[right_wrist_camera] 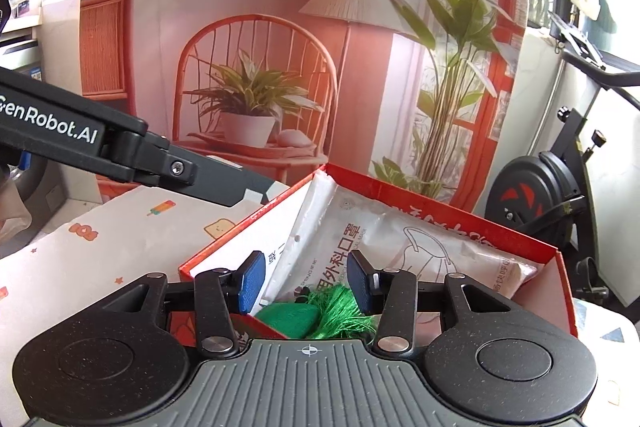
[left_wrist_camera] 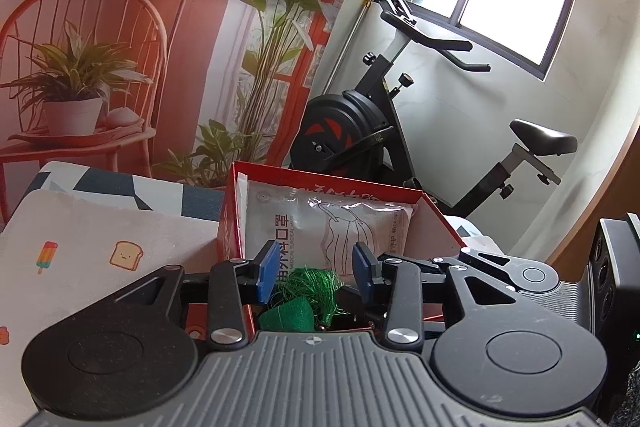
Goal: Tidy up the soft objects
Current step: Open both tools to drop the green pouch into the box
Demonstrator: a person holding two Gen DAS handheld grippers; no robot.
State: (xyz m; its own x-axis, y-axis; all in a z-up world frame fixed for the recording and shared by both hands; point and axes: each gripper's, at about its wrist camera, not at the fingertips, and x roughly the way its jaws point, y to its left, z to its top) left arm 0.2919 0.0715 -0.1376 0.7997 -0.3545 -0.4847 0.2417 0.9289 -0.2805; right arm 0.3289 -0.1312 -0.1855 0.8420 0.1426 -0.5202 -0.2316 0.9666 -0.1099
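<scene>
Green tassel [right_wrist_camera: 340, 311] and a green cloth pouch [right_wrist_camera: 290, 319] lie at the near end inside the red box [right_wrist_camera: 556, 291], with a packet of face masks [right_wrist_camera: 400, 247] leaning on its far wall, so the sorting looks well along. Nothing soft shows on the surface [left_wrist_camera: 100, 227] to the left. Left hand-held gripper [left_wrist_camera: 316, 271] and right hand-held gripper [right_wrist_camera: 306, 281] hover above, both partly open, holding nothing

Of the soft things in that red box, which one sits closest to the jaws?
The green tasselled bundle, at the near end of the red box just below the open jaws. The white surgical mask packet lies farther back, propped against the far wall.
</scene>
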